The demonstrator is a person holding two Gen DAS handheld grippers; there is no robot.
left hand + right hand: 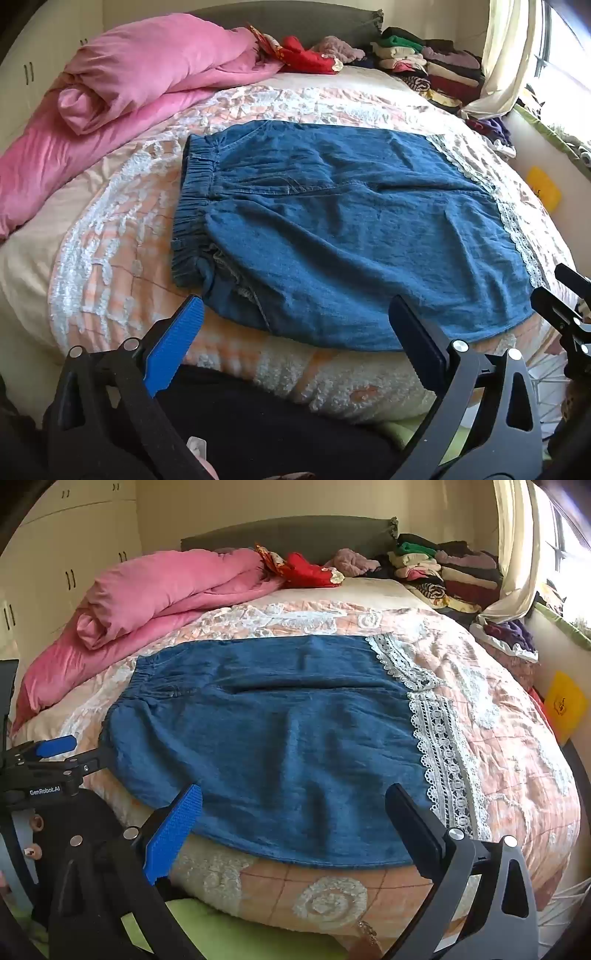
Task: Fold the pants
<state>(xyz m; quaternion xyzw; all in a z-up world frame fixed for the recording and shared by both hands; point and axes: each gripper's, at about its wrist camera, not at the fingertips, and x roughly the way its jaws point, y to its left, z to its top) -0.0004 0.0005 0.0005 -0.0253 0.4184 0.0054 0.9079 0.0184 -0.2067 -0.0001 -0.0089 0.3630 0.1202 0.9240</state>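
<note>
Blue denim pants point(351, 229) lie flat on the bed, folded lengthwise, with the elastic waistband point(192, 206) at the left and white lace hems point(513, 225) at the right. They also show in the right wrist view point(280, 746). My left gripper point(295, 325) is open and empty, just above the pants' near edge at the waist end. My right gripper point(295, 812) is open and empty, over the near edge by the lace hem point(443, 753). Each gripper shows at the edge of the other's view.
The bed has a peach quilt with white lace patches point(110, 258). A rolled pink duvet point(129, 88) lies at the back left. Stacks of folded clothes point(436, 66) sit at the back right by the curtain. A yellow object point(543, 188) is at the right wall.
</note>
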